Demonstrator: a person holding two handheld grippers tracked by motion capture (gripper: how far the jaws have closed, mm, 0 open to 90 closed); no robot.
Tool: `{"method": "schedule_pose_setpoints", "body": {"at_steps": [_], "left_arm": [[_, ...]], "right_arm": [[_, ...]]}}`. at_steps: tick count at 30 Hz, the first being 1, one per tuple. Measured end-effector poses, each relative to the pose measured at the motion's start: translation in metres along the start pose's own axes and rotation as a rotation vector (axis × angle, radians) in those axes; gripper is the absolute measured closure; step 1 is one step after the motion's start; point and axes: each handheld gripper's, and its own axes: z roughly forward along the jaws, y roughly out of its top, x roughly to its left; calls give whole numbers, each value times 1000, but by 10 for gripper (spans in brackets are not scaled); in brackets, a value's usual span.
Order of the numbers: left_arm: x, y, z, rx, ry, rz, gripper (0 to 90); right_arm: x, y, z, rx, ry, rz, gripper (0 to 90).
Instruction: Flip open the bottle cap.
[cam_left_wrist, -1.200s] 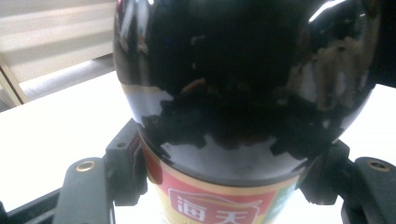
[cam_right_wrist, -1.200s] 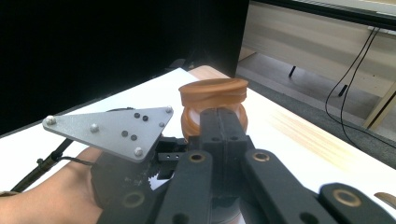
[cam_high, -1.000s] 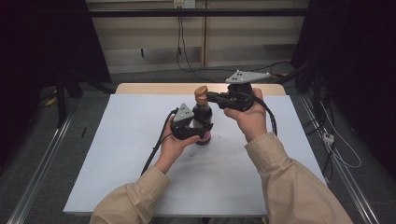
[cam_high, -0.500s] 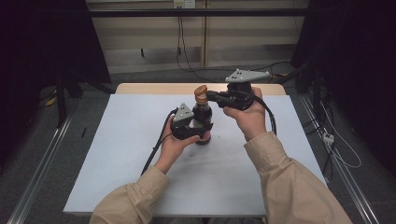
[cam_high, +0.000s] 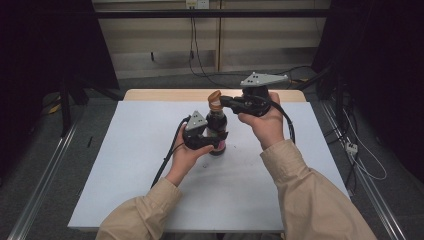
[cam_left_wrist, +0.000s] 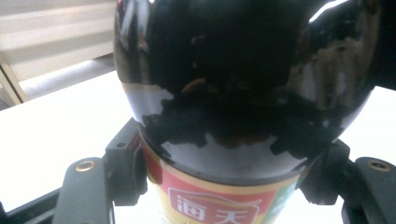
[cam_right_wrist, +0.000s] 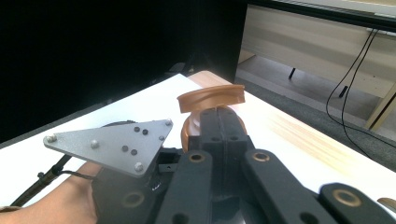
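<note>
A dark soy sauce bottle (cam_high: 217, 125) with a red label stands upright on the white table (cam_high: 125, 165). My left gripper (cam_high: 216, 142) is shut on its lower body. In the left gripper view the pads (cam_left_wrist: 126, 172) press the bottle (cam_left_wrist: 233, 70) from both sides at the label. The bottle's brown flip cap (cam_high: 215, 97) has its lid tilted up. My right gripper (cam_high: 223, 101) comes in from the right, level, jaws shut together, tips against the cap. In the right gripper view the shut right gripper (cam_right_wrist: 219, 119) sits just under the raised lid (cam_right_wrist: 210, 97).
A wooden strip (cam_high: 165, 94) runs along the table's far edge. Black cables (cam_high: 167, 160) trail from both grippers over the table. Beyond the table are a low wall with hanging cables (cam_high: 192, 55) and dark curtains on both sides.
</note>
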Motion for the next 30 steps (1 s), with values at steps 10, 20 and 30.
{"method": "schedule_pose_setpoints", "body": {"at_steps": [10, 20, 30], "left_arm": [[0, 0, 0, 0, 0, 1, 306], [1, 0, -1, 14, -27, 9, 304], [1, 1, -1, 16, -29, 7, 304]], "right_arm": [[0, 1, 0, -2, 0, 4, 900], [3, 7, 3, -7, -4, 1, 900], [3, 8, 6, -16, -2, 3, 900]]}}
